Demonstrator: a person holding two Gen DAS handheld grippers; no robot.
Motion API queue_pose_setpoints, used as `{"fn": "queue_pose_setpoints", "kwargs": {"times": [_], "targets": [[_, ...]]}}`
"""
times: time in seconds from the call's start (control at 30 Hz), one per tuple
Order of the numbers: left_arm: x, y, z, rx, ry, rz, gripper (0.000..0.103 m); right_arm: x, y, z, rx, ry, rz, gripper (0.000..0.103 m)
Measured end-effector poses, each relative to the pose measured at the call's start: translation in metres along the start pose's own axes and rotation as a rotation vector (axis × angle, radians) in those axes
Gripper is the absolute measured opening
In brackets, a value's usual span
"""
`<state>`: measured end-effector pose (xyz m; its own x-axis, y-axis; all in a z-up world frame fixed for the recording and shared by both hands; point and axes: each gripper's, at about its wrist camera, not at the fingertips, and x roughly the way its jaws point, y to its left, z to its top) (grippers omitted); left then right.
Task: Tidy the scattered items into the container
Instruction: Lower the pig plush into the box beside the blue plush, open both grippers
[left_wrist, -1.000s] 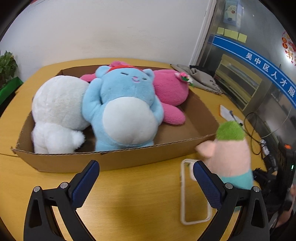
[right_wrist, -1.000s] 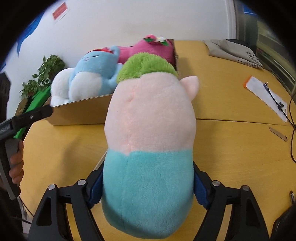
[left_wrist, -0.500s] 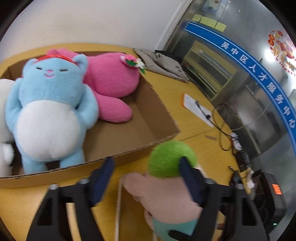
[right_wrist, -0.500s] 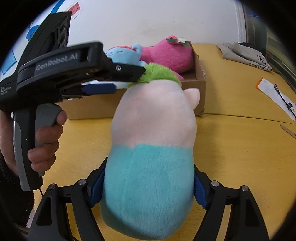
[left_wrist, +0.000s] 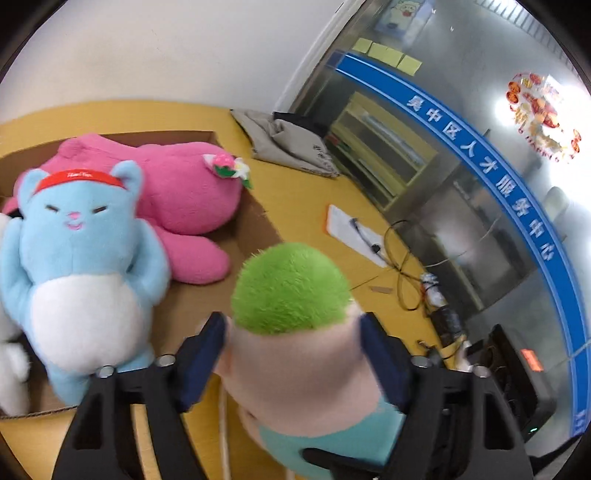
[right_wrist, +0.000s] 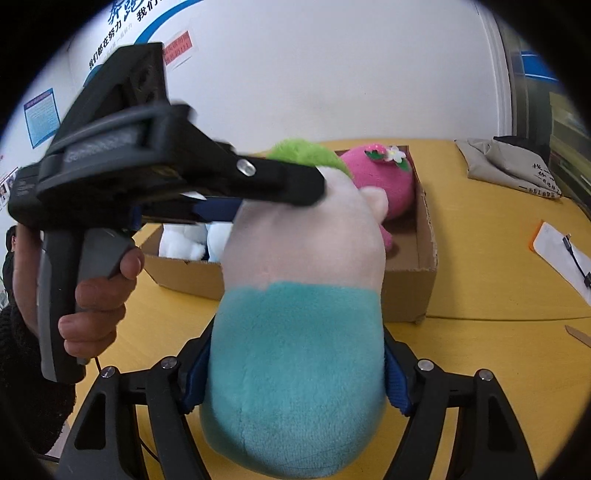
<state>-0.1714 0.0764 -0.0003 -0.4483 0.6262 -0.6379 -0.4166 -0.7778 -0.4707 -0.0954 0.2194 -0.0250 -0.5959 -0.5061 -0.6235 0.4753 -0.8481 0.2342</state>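
Observation:
A plush toy with green hair, pink body and teal bottom (right_wrist: 299, 332) is held above the table near the cardboard box (right_wrist: 424, 280). My right gripper (right_wrist: 295, 384) is shut on its teal lower part. My left gripper (left_wrist: 295, 354) straddles the pink upper body (left_wrist: 295, 365), just under the green hair, with both blue pads against it. The box holds a blue plush (left_wrist: 81, 266), a pink plush (left_wrist: 177, 195) and a white plush (left_wrist: 7, 365).
A clear phone case edge (left_wrist: 223, 424) lies on the yellow table below the toy. A grey bag (left_wrist: 288, 144), a paper with a pen (left_wrist: 351, 232) and cables (left_wrist: 402, 273) lie to the right of the box.
My left gripper has swung right from facing the box and closed around the green-haired plush's upper body. My right gripper kept its hold and lifted the toy a little toward the box.

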Motion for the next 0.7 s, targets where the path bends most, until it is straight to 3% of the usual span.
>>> {"fn": "queue_pose_setpoints", "kwargs": {"times": [0.17,0.3,0.37,0.43,0.53,0.7], "targets": [[-0.016,-0.023,0.047,0.138,-0.111,0.048,0.072,-0.003,-0.006,0.042,-0.023,-0.077,-0.019,0.074],[-0.009,-0.013,0.094,0.199,-0.167,0.102,0.072,0.012,-0.018,0.091,-0.066,-0.168,-0.032,0.074],[0.012,0.003,0.113,0.192,-0.138,0.129,0.071,0.035,-0.028,0.105,-0.074,-0.185,-0.048,0.074],[0.048,0.025,0.12,0.169,-0.055,0.152,0.064,0.065,-0.041,0.107,-0.078,-0.178,-0.086,0.074],[0.099,0.047,0.105,0.152,0.094,0.157,0.064,0.109,-0.06,0.086,-0.044,-0.055,-0.127,0.074],[0.113,0.062,0.096,0.085,0.122,0.054,0.072,0.105,-0.064,0.066,-0.011,0.024,-0.148,0.077]]}}
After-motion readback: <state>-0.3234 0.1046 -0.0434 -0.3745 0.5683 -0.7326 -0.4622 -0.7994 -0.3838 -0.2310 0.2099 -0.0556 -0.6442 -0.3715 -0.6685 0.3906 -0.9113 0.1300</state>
